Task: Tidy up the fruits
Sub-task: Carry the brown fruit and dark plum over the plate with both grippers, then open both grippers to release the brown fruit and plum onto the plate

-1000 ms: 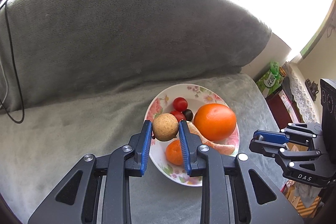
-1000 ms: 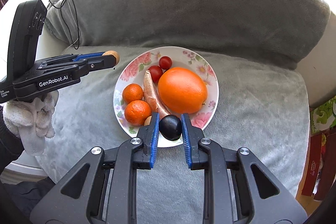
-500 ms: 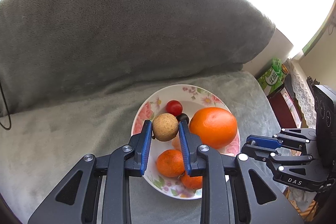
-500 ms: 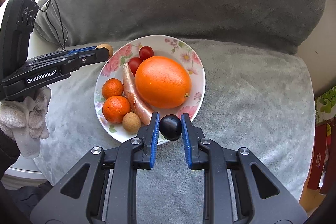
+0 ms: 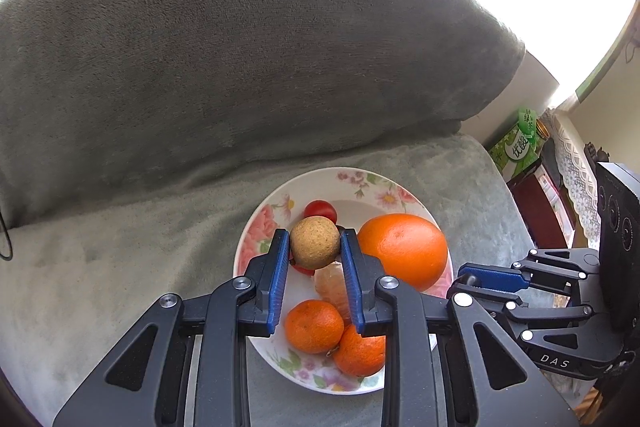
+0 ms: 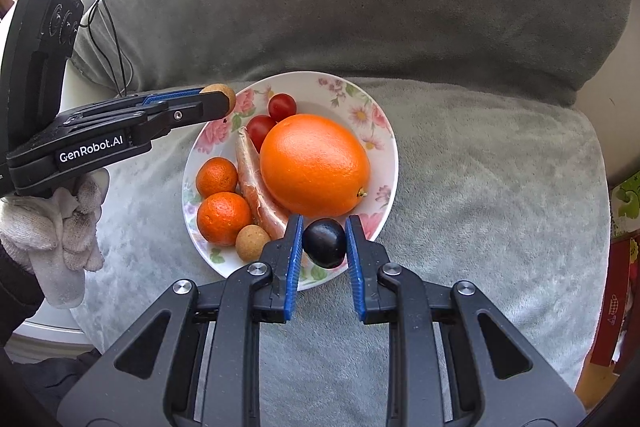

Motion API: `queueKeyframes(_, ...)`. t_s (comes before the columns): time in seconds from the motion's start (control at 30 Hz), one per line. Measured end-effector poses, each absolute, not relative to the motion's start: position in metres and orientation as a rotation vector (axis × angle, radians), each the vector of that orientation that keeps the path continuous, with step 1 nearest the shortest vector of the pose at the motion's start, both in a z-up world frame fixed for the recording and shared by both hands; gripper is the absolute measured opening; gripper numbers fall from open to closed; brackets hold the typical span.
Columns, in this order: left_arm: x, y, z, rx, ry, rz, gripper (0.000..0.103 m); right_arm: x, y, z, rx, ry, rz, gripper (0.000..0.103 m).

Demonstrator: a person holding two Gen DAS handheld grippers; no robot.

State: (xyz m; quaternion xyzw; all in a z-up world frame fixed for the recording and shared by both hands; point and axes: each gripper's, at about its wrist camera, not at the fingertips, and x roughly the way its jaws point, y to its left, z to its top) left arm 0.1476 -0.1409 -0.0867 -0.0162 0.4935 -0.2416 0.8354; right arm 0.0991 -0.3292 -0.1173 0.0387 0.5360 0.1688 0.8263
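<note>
Gripping tan speckled longan (image 5: pixel 314 242) | left hand-held gripper (image 5: pixel 314 247) | above floral plate (image 5: pixel 372 183)

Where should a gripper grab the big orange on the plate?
Probably around the big orange's widest middle, coming down from above with jaws opened wide. It is round and smooth, and the long peeled piece touches one side, so a side approach looks crowded.

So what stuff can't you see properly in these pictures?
- Left wrist view: the plate's near part and some fruit sit behind the left tool holding the tan fruit.
- Left wrist view: the dark plum is hidden in the right tool, seen side-on.
- Right wrist view: the right tool and dark plum cover the plate's near rim.
- Both views: the windows are washed out.
</note>
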Motion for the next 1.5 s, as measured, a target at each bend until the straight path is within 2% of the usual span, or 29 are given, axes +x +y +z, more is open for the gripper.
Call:
queueKeyframes(0.23,0.147,-0.142,-0.084,-0.027,1.039,-0.520,0.025,0.099,-0.328,-0.117,0.080,1.140,0.363,0.024)
queueKeyframes(0.3,0.147,-0.143,-0.083,-0.024,1.036,-0.521,0.032,0.100,-0.328,-0.116,0.080,1.133,0.361,0.036)
queueKeyframes(0.33,0.147,-0.143,-0.083,-0.024,1.034,-0.521,0.035,0.100,-0.329,-0.115,0.081,1.126,0.359,0.047)
queueKeyframes(0.37,0.147,-0.143,-0.082,-0.025,1.032,-0.521,0.035,0.099,-0.329,-0.113,0.084,1.117,0.360,0.050)
queueKeyframes(0.43,0.148,-0.143,-0.082,-0.025,1.032,-0.520,0.036,0.100,-0.330,-0.111,0.087,1.112,0.361,0.051)
queueKeyframes(0.53,0.147,-0.144,-0.080,-0.020,1.027,-0.521,0.044,0.099,-0.329,-0.108,0.083,1.106,0.360,0.052)
queueKeyframes(0.63,0.146,-0.145,-0.077,-0.018,1.017,-0.515,0.060,0.098,-0.328,-0.105,0.076,1.095,0.354,0.064)
queueKeyframes(0.73,0.146,-0.144,-0.075,-0.022,1.012,-0.513,0.063,0.098,-0.329,-0.104,0.075,1.091,0.344,0.070)
queueKeyframes(0.83,0.147,-0.145,-0.074,-0.012,1.010,-0.503,0.073,0.098,-0.328,-0.104,0.066,1.089,0.330,0.073)
queueKeyframes(1.03,0.146,-0.144,-0.073,-0.009,1.017,-0.488,0.074,0.098,-0.327,-0.100,0.053,1.071,0.309,0.082)
queueKeyframes(1.5,0.135,-0.141,-0.064,0.000,1.004,-0.481,0.074,0.087,-0.321,-0.088,0.038,1.050,0.278,0.083)
